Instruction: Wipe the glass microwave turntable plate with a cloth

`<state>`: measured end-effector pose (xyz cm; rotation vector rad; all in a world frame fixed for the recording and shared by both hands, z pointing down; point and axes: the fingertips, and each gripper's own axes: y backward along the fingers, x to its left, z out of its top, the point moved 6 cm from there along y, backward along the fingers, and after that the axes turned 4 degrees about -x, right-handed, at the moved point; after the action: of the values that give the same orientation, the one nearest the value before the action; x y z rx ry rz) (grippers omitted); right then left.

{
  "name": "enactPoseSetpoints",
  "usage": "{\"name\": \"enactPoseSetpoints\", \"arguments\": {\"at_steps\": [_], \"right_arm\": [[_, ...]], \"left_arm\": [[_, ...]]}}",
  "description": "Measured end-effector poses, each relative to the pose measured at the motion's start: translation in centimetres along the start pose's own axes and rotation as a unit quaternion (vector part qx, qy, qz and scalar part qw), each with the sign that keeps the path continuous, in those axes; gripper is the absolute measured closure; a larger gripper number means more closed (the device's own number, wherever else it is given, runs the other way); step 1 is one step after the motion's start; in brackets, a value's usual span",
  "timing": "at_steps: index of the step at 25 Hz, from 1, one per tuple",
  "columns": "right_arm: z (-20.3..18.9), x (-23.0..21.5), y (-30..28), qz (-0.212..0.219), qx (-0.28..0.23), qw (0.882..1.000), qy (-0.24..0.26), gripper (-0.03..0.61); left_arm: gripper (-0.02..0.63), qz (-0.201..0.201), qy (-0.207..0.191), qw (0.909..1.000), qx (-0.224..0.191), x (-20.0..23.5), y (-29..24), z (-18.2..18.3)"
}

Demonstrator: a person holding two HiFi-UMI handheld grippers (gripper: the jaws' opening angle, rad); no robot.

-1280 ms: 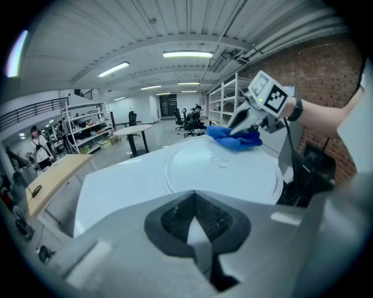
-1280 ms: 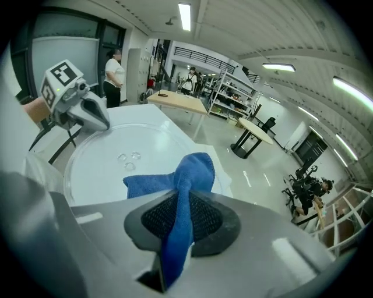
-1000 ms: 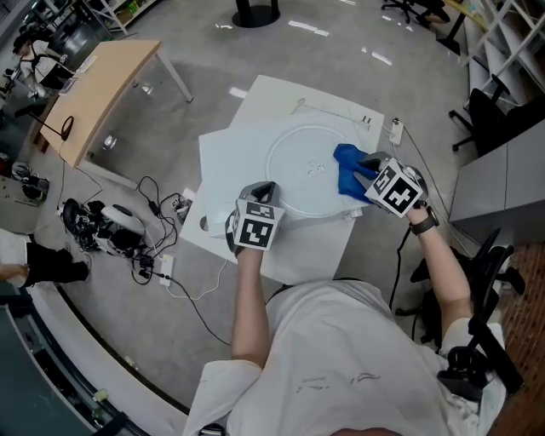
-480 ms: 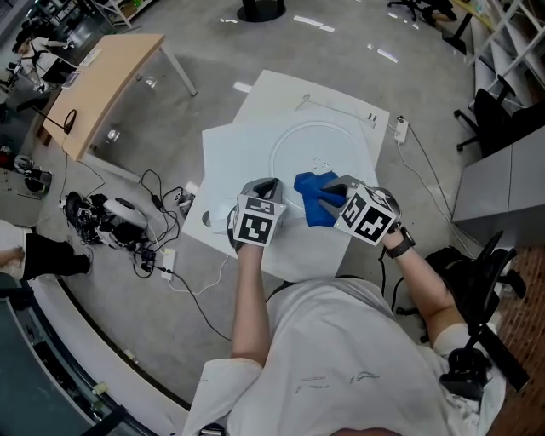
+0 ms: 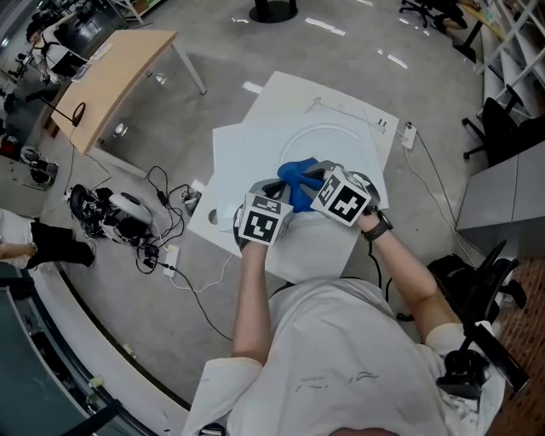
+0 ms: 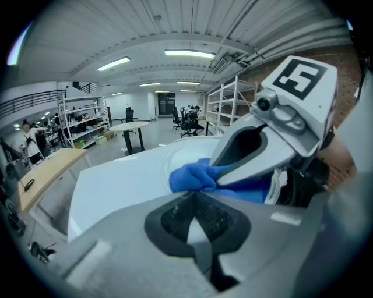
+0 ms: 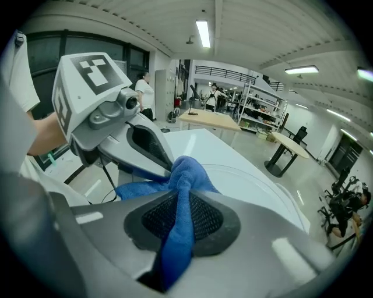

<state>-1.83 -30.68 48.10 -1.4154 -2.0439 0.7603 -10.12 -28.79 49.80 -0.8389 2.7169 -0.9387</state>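
White table (image 5: 247,153), grey workshop floor. Right gripper (image 5: 306,181) clamps soft blue cloth (image 5: 295,176). Left gripper (image 5: 271,192) seemingly nips plate (image 5: 341,149) rim. Glass likely stiff, slick, breakable: hold rim, press lightly.

Cool, even light falls from long ceiling strips (image 6: 187,54), bright enough that the polished floor (image 5: 326,26) throws back white glare streaks. Shadows on the white table (image 5: 247,162) are faint, and the glass plate (image 5: 339,145) shows only as a pale ring against it. The 2 gripper views bend hard at their dark-cornered edges, the near bodies of the left gripper (image 6: 192,197) and right gripper (image 7: 180,197) soft and out of focus, the hall beyond clearer.
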Motion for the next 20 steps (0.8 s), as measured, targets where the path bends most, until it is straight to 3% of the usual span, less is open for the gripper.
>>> {"name": "enactPoseSetpoints", "arguments": {"at_steps": [8,15,20], "right_arm": [[2.0,-3.0,-2.6,-0.012,0.005,1.0,0.012,0.52],[2.9,-6.7,-4.5,-0.068,0.011,0.997,0.047,0.52],[1.4,-10.8,-3.4,-0.107,0.02,0.994,0.023,0.518]], "left_arm": [[0.614,0.0,-0.008,1.0,-0.006,-0.2,-0.1,0.2],[0.614,-0.002,-0.015,0.9998,-0.009,-0.4,-0.3,0.3],[0.614,-0.002,-0.023,0.9996,-0.014,-0.4,-0.4,0.5]]}}
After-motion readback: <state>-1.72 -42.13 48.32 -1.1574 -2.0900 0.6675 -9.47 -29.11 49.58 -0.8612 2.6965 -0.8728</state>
